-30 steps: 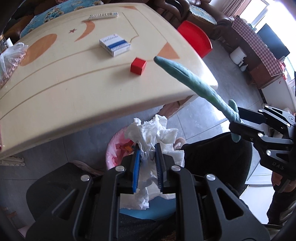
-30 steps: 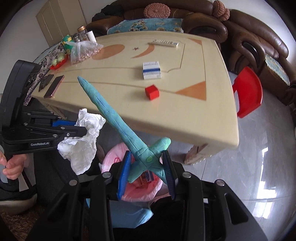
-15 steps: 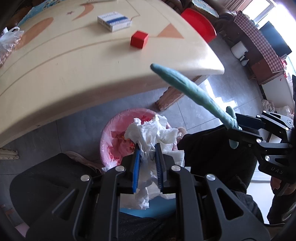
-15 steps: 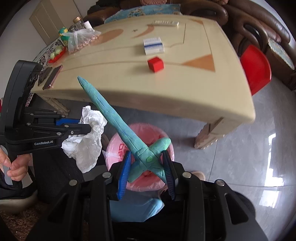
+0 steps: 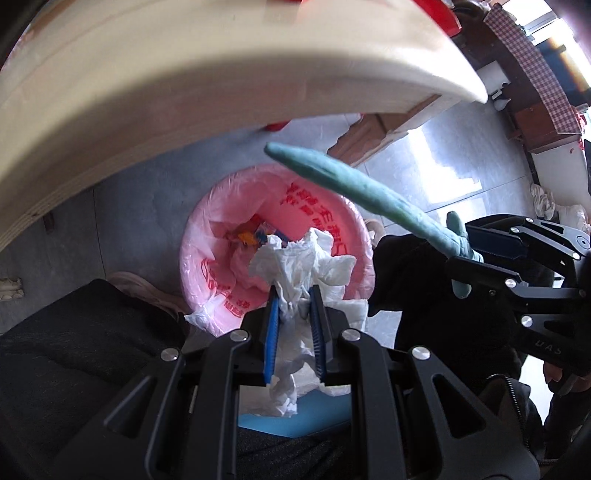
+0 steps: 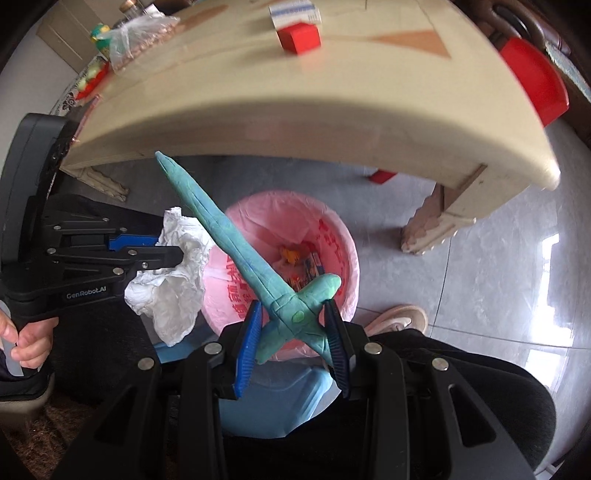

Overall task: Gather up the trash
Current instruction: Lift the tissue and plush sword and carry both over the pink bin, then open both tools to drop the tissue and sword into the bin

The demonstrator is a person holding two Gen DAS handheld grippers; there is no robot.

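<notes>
My left gripper [image 5: 294,295] is shut on a crumpled white tissue [image 5: 301,264] and holds it over the near rim of a bin lined with a pink bag [image 5: 325,218]. My right gripper [image 6: 293,314] is shut on the hilt of a teal clay sword [image 6: 229,240], whose blade points up and left over the same pink-lined bin [image 6: 332,236]. The bin holds some colourful scraps. The tissue [image 6: 173,269] and left gripper [image 6: 147,254] show at the left of the right wrist view; the sword [image 5: 369,192] and right gripper [image 5: 480,254] show at the right of the left wrist view.
A cream table [image 6: 332,103] overhangs the bin, with a red cube [image 6: 299,37], a blue-and-white box [image 6: 293,13] and a plastic bag [image 6: 136,35] on it. A table leg [image 6: 436,221] and a red chair [image 6: 532,77] stand to the right. My dark-clothed legs and a shoe [image 6: 399,319] are near.
Both grippers have moved down below the table edge and closer over the pink bin, still holding the tissue and the sword.
</notes>
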